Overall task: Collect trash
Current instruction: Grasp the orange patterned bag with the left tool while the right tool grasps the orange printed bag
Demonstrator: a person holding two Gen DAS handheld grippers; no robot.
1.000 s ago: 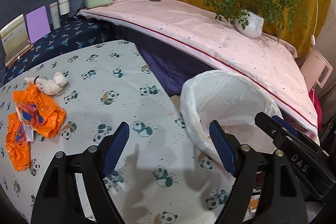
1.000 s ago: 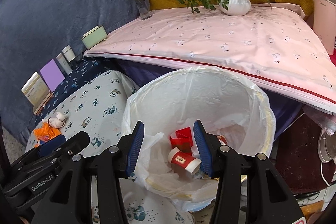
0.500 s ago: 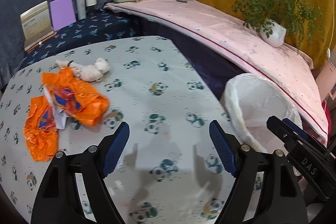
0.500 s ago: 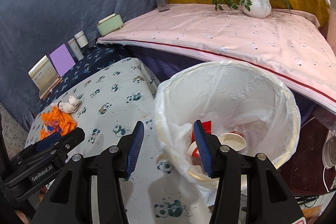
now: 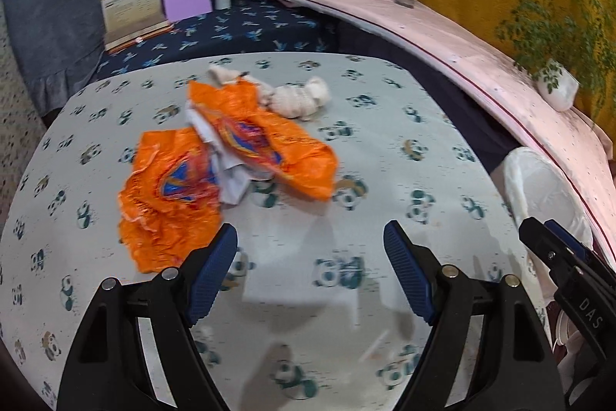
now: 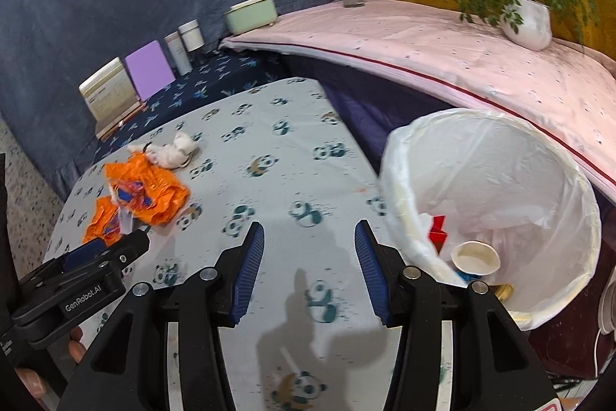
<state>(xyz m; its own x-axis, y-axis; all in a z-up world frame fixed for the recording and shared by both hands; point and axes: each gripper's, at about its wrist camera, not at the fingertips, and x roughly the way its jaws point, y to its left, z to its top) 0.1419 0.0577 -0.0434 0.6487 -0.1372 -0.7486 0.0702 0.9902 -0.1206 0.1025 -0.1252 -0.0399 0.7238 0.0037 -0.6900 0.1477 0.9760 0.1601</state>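
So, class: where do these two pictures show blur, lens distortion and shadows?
Left wrist view: the orange wrappers are motion-smeared and the pink ledge bows with fisheye curvature. Right wrist view: gripper shadows fall on the panda cloth; the bin looks slightly soft.

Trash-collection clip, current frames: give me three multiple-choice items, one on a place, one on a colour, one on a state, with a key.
1. Where does the paper cup lie?
A. on the panda-print tablecloth
B. inside the lined trash bin
C. on the pink shelf

2. What colour are the crumpled wrappers on the tablecloth?
A. orange
B. green
C. black

3. How is the left hand-held gripper?
A. shut on a wrapper
B. shut on the tissue wad
C. open, holding nothing

Key:
1 B: the cup rests at the bottom of the trash bin, beside red scraps.
2 A: both wrappers are bright orange with blue and red print.
3 C: its blue pads stand wide apart above bare cloth; the right hand-held gripper is open too.
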